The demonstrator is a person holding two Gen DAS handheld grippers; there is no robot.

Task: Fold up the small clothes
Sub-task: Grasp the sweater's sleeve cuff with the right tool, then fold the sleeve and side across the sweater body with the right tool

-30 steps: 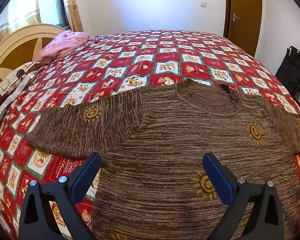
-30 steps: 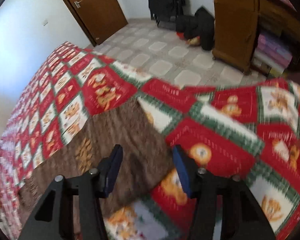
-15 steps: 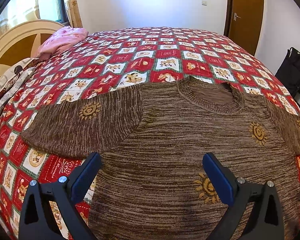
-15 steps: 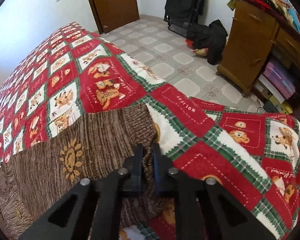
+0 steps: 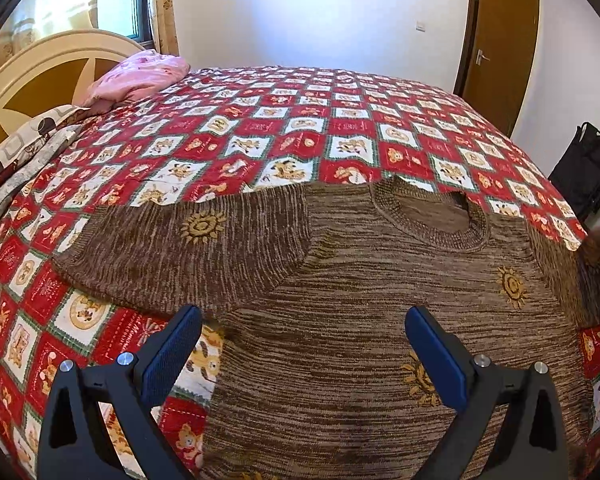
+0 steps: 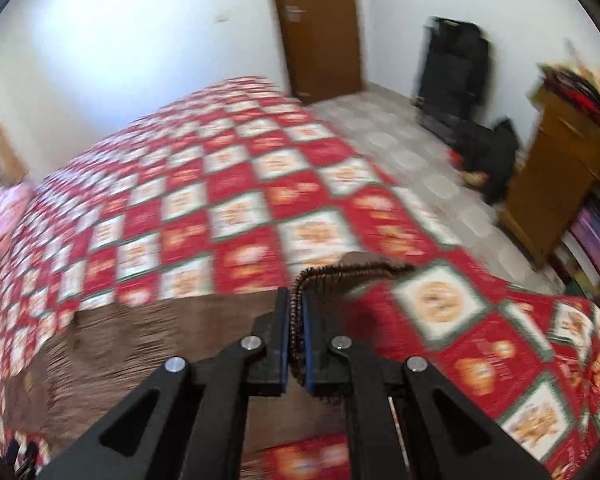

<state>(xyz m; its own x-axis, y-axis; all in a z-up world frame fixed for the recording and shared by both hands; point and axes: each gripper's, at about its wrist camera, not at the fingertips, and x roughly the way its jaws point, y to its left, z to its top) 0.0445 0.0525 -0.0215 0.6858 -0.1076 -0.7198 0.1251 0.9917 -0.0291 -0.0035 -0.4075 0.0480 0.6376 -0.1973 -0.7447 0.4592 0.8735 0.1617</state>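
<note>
A brown knitted sweater (image 5: 340, 280) with yellow sun motifs lies spread flat on the bed, neckline toward the far side, its left sleeve (image 5: 188, 248) stretched out. My left gripper (image 5: 302, 344) hangs open over the sweater's lower body, nothing between its blue pads. In the blurred right wrist view my right gripper (image 6: 296, 320) is shut on the ribbed cuff of the right sleeve (image 6: 340, 276), which is lifted off the quilt. That raised sleeve (image 5: 592, 272) shows at the right edge of the left wrist view.
A red, white and green patchwork quilt (image 5: 300, 120) covers the bed. A pink pillow (image 5: 140, 76) and patterned pillows (image 5: 28, 152) lie by the headboard. Black bags (image 6: 456, 80), a wooden cabinet (image 6: 556, 184) and a door (image 6: 316, 24) stand beyond the bed's right side.
My right gripper closed on the sleeve cuff, then rose and swung with it, lifting the sleeve off the quilt. My left gripper stayed open and shifted only slightly.
</note>
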